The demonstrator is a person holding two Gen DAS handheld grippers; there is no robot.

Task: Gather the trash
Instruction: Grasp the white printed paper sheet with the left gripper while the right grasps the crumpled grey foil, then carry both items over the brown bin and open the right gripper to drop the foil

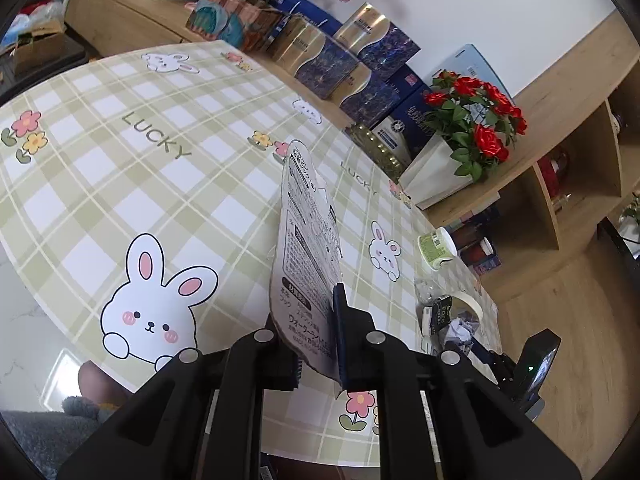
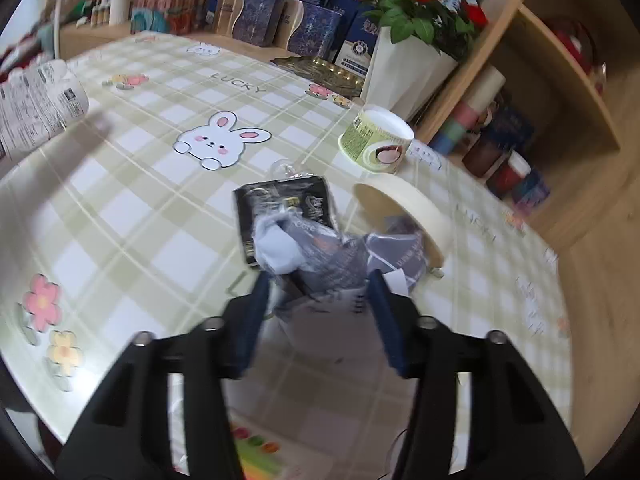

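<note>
My left gripper (image 1: 314,320) is shut on the lower end of a white printed card (image 1: 308,232), which stands on edge above the checked tablecloth (image 1: 160,184). The same card (image 2: 36,108) shows at the far left of the right wrist view. My right gripper (image 2: 318,280) has both pads against a crumpled grey-blue paper wad (image 2: 324,264) lying on the cloth. Just beyond the wad lie a black packet (image 2: 280,208), a scrap of clear plastic (image 2: 284,168), a roll of masking tape (image 2: 404,212) and a green paper tub (image 2: 376,140).
Blue and gold boxes (image 1: 340,64) line the table's far side. A white pot of red roses (image 2: 412,52) stands by wooden shelves (image 2: 560,92). The table edge runs close to the tape roll on the right. A person's knee (image 1: 96,380) shows below the near edge.
</note>
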